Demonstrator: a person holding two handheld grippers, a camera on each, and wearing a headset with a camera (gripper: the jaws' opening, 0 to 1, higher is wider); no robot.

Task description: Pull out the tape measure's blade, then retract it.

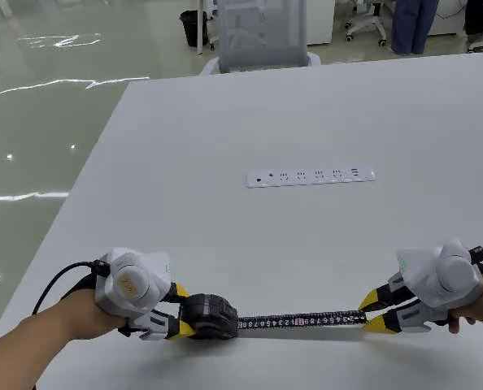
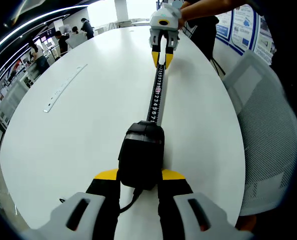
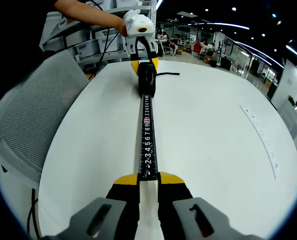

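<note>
Left gripper (image 1: 183, 310) clamped on black tape measure case (image 1: 211, 317) near front edge of white table (image 1: 306, 114). Right gripper (image 1: 373, 314) pinching end of blade (image 1: 302, 320), stretched flat between them. Power strip (image 1: 311, 175) lies farther back (well apart from blade). Gripper views add mesh chair (image 2: 268, 145) beside table.

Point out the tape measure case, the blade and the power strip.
tape measure case (image 1: 210, 316), head view, middle of the black housing.
blade (image 1: 302, 320), head view, midway along the numbered strip.
power strip (image 1: 311, 175), head view, centre of its white face.
</note>
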